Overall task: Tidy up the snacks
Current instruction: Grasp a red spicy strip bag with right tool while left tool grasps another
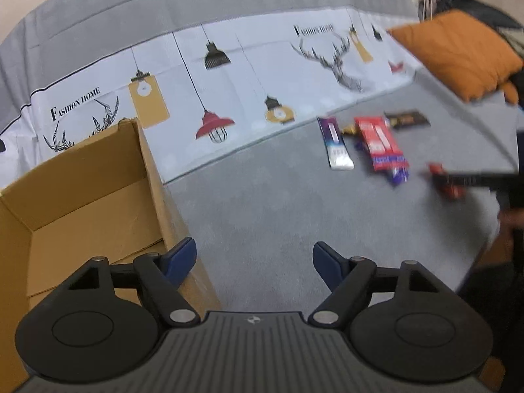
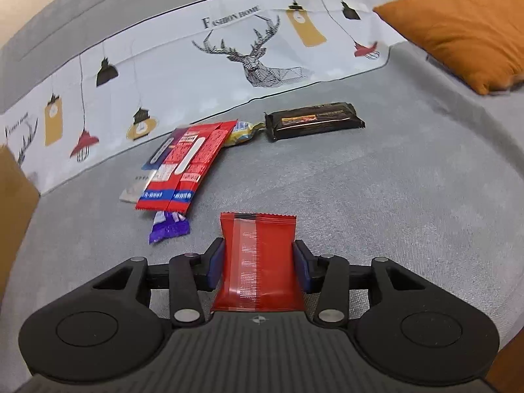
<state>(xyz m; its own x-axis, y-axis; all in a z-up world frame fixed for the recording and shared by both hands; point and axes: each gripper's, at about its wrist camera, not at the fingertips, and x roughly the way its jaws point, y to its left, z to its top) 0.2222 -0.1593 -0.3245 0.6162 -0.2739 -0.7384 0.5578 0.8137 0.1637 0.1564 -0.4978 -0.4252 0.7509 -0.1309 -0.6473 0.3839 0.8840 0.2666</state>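
Observation:
My right gripper [image 2: 258, 258] is shut on a red snack packet [image 2: 258, 262], held just above the grey sofa seat. Ahead of it lie a long red packet [image 2: 190, 167], a purple packet [image 2: 168, 227], a yellow candy [image 2: 242, 131], a black bar [image 2: 314, 119] and a purple-white box [image 2: 157, 155]. My left gripper [image 1: 253, 258] is open and empty, beside an open cardboard box [image 1: 88, 196] at the left. The left wrist view shows the snack pile [image 1: 380, 144] far right and the right gripper [image 1: 475, 180] with the red packet [image 1: 447, 181].
A white printed cloth [image 2: 183, 62] runs along the sofa back. An orange cushion [image 2: 458, 29] lies at the right, also in the left wrist view [image 1: 458, 52]. The cardboard box edge [image 2: 13, 193] shows at the far left of the right wrist view.

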